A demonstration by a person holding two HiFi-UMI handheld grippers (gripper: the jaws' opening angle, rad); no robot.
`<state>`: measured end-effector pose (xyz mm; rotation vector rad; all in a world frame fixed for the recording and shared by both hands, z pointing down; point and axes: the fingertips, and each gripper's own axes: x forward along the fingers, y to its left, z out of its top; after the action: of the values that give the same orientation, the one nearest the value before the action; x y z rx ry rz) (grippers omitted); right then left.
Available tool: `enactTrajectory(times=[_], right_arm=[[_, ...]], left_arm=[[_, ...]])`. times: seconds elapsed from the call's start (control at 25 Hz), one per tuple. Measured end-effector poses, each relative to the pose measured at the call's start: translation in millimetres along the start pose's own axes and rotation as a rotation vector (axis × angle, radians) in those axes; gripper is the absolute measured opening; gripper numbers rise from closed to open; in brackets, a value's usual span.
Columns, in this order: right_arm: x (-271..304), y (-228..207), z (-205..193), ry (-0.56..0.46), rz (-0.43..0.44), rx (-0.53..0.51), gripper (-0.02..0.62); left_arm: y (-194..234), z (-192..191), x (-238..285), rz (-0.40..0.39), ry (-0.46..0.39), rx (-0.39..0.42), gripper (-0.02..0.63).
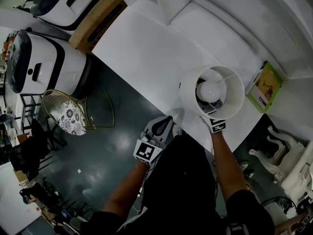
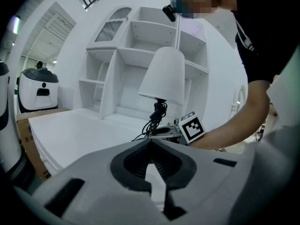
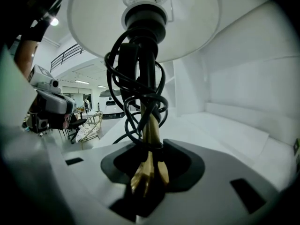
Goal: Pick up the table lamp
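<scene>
While near green book [image 1: 264,86], table lamp [image 1: 211,91] upright.

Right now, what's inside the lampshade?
A white bulb sits inside the lampshade, black cord coiled around the brass stem below. From above, the shade covers the base.

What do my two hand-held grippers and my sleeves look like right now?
The left hand-held gripper and right hand-held gripper are pale grey moulded shells with black ribbed pads lining the jaws. Each carries black-and-white square markers on a cube: left cube, right cube. You wear a black short-sleeved top.
</scene>
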<state>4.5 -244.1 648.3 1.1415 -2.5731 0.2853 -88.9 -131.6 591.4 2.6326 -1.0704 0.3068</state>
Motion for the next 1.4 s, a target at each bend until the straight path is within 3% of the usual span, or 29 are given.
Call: enactTrajectory(times=[0.76, 1.2, 1.4], right_arm=[[-6, 7, 15, 0.007, 0.025, 0.015, 0.132], [-21, 5, 34, 0.004, 0.017, 0.031, 0.132], [-31, 2, 42, -0.005, 0.018, 0.024, 0.132]], left_arm=[[0, 10, -12, 0.034, -0.025, -0.022, 0.018], [0, 19, -19, 0.026, -0.021, 0.037, 0.018], [3, 41, -26, 0.075, -0.059, -0.049, 0.018]])
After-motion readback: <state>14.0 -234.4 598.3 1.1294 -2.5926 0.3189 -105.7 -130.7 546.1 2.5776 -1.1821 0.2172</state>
